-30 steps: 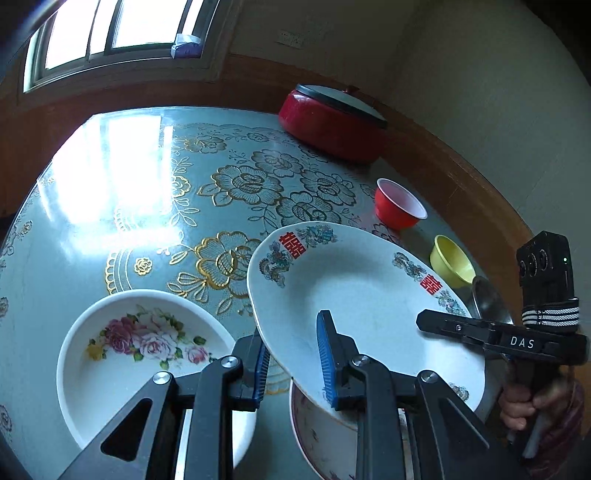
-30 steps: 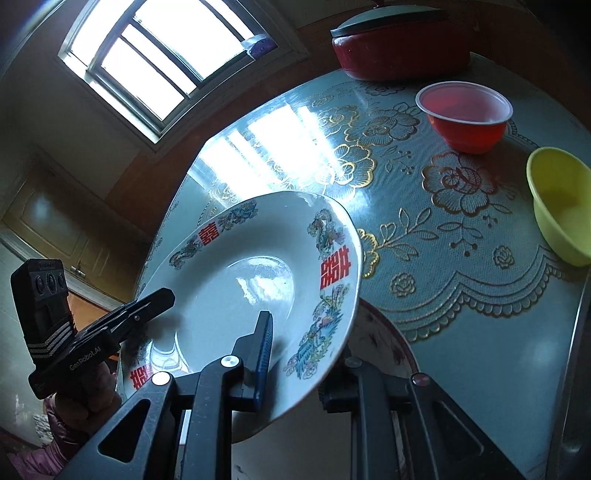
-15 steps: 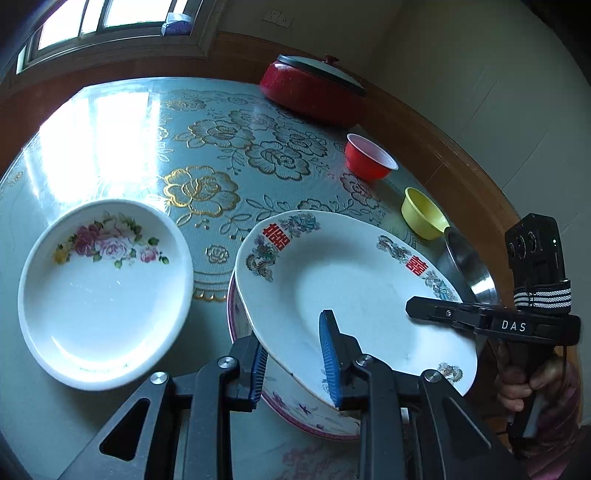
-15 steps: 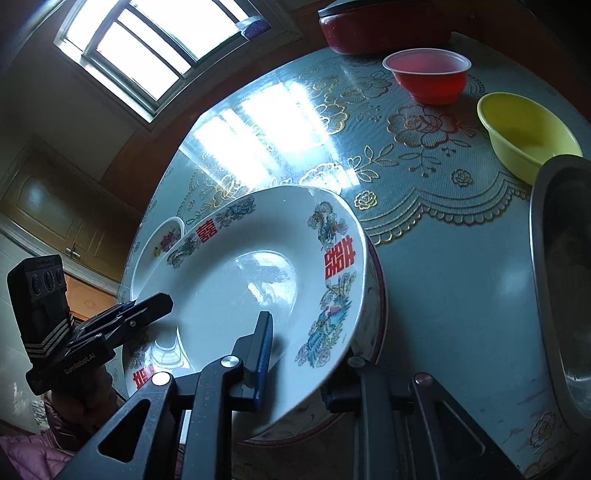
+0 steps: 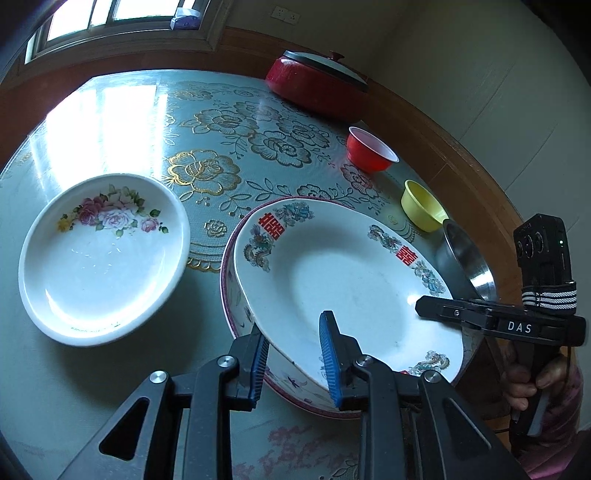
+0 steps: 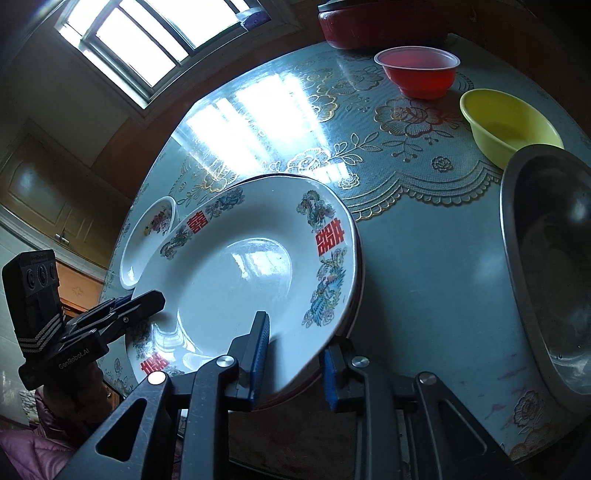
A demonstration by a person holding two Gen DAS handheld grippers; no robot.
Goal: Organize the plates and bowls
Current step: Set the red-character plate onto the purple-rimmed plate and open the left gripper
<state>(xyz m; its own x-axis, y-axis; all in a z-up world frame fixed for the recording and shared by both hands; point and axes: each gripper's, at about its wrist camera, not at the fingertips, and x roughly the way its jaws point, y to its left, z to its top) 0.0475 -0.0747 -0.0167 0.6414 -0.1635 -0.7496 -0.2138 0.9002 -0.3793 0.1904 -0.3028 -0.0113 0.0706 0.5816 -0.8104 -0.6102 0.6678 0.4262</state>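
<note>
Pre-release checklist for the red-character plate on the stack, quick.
1. Red-character plate over the purple-rimmed plate: ok.
2. Seated flat: not ok, it looks tilted.
3. Left hand-held gripper astride the near rim: ok; pad contact: cannot tell.
4. Right hand-held gripper jaws opening, rim between them: ok.
5. Rose plate apart from the stack: ok.
6. Steel bowl beside the stack, clearance: cannot tell.

A lidded red pot (image 5: 317, 86) sits at the bench's (image 5: 122, 122) far edge, below the window (image 5: 122, 14).
</note>
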